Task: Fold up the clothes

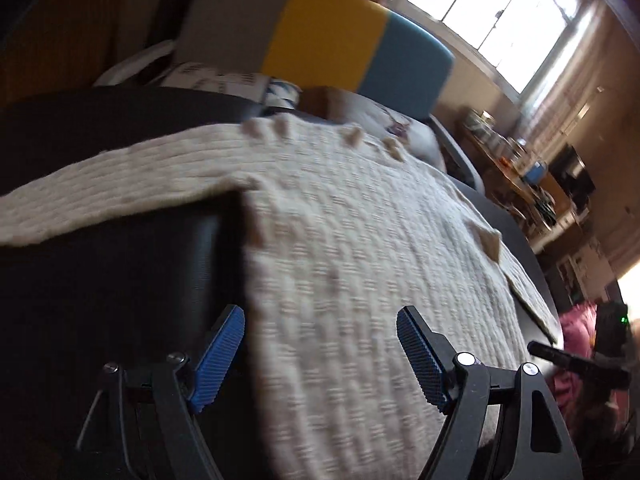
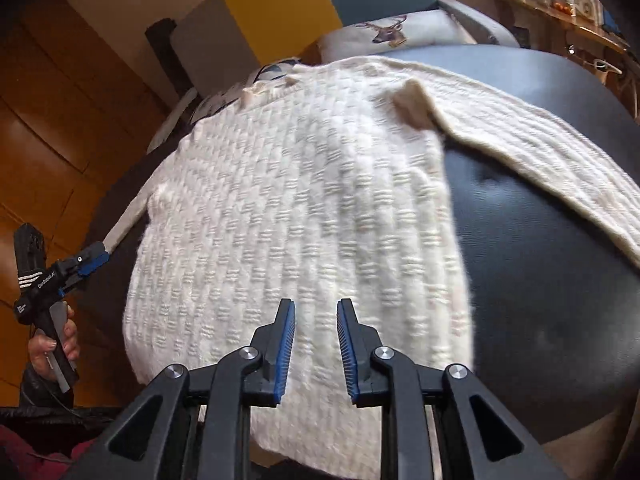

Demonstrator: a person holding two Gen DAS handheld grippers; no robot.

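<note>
Item: cream knitted sweater (image 2: pixel 296 208), basket-weave pattern, lying face-flat on a dark padded surface (image 2: pixel 540 248) that looks like leatherette. Body spread toward the near edge; one sleeve (image 2: pixel 540 168) runs out to the right, the other sleeve (image 1: pixel 100 196) reaches to the left. Cushions and a grey, yellow and blue headboard (image 1: pixel 320 36) stand at the far side.

Handling, as judged: soft, thick and limp, moderately light; the knit will stretch and sag if lifted by one point, and should slide easily on the smooth cover. Best taken at a hem corner, cuff or side seam, pinching both layers.

Left gripper (image 1: pixel 320 356): jaws wide, empty, over the sweater's left side edge.

Right gripper (image 2: pixel 316 348): jaws narrow with a clear gap, nothing pinched, above the near hem.
</note>
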